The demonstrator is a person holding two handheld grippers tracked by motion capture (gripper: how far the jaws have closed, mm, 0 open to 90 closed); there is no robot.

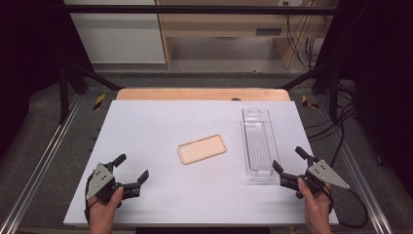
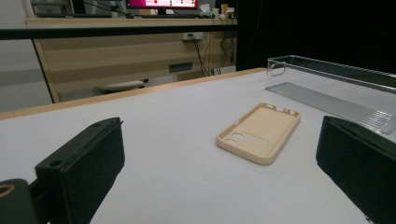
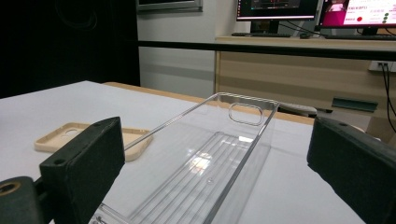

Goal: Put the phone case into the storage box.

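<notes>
On the white table (image 1: pixel 160 195) a clear plastic tray (image 1: pixel 258 146) lies right of centre, with a beige phone case (image 1: pixel 202 149) flat at the middle. Your left gripper (image 1: pixel 131 168) and right gripper (image 1: pixel 289 158) hover near the front corners, jaws spread apart and holding nothing.

A lab or test workroom, set up for recording.
The white bench (image 1: pixel 160 195) stood inside a black metal frame (image 1: pixel 195 9) hung with dark curtains (image 1: pixel 375 73); cables (image 1: pixel 298 44) trailed down at the far right, and lit monitors (image 3: pixel 359 13) sat on a plywood desk (image 3: pixel 299 65) behind.
</notes>
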